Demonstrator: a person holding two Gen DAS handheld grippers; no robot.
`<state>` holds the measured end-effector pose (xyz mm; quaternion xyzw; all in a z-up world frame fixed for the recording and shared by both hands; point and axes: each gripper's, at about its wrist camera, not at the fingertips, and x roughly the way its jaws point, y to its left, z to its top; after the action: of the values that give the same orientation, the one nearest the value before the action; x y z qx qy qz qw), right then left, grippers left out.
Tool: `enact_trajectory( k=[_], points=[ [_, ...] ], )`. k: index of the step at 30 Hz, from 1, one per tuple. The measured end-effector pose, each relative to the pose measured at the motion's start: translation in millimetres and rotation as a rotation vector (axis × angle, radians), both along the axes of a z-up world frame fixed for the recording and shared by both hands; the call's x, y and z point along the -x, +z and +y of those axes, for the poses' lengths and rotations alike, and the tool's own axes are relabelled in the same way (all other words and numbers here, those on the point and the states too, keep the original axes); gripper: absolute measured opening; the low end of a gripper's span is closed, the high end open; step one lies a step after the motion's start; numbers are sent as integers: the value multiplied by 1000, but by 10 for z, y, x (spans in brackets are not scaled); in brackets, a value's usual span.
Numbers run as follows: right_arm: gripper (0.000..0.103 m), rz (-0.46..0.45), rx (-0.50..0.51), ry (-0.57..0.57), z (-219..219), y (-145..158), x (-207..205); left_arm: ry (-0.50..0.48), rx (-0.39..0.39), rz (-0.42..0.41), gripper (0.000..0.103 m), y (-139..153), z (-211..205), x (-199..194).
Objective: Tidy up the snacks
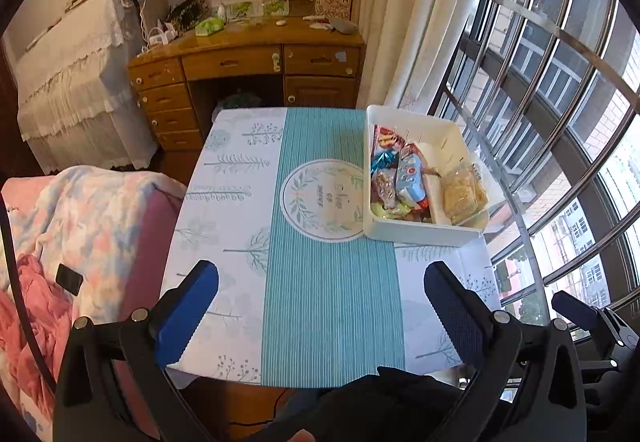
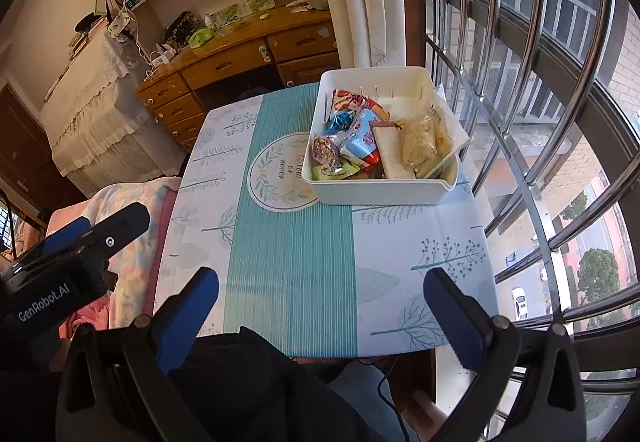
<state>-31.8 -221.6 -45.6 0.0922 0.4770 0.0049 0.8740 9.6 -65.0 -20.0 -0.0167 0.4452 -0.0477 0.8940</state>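
**Snacks binned, both grippers idle above the worktop**

Seen from the left wrist: white plastic bin (image 1: 424, 230) at about 2 o'clock on the worktop (image 1: 332, 302), near its window edge, well apart from the left gripper (image 1: 320, 306). Fingers (image 1: 188, 306) spread wide, holding nothing. Same for the right gripper (image 2: 320, 306) — fingers (image 2: 456, 314) wide and empty, the bin at 12 o'clock in its view.

Inside the bin: crinkly foil packets (image 1: 408, 178) in blue, red and green heaped on one side, a clear pouch of pale crackers (image 1: 464, 192) leaning on the other, a white divider (image 1: 434, 194) between them. Probably close to finished, or ready for a last tidy.

For any further pick: approach from above, close on a packet's flat seam rather than its puffed middle — slippery film, crushable contents. Gentle squeeze on the cracker pouch. Smooth printed cloth underneath, so the rigid bin likely to slide if nudged.
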Motion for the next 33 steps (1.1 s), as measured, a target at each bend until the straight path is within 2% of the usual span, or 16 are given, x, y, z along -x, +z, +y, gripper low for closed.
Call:
enact_trajectory(
  k=[7,33],
  points=[
    [103,-14,0,15,-13,4,0,-6,1,-23,102,37,-41,12],
    [103,14,-6,42,-61,-46,-129,-45,-12,20,102,-27,-190,-92]
  ],
)
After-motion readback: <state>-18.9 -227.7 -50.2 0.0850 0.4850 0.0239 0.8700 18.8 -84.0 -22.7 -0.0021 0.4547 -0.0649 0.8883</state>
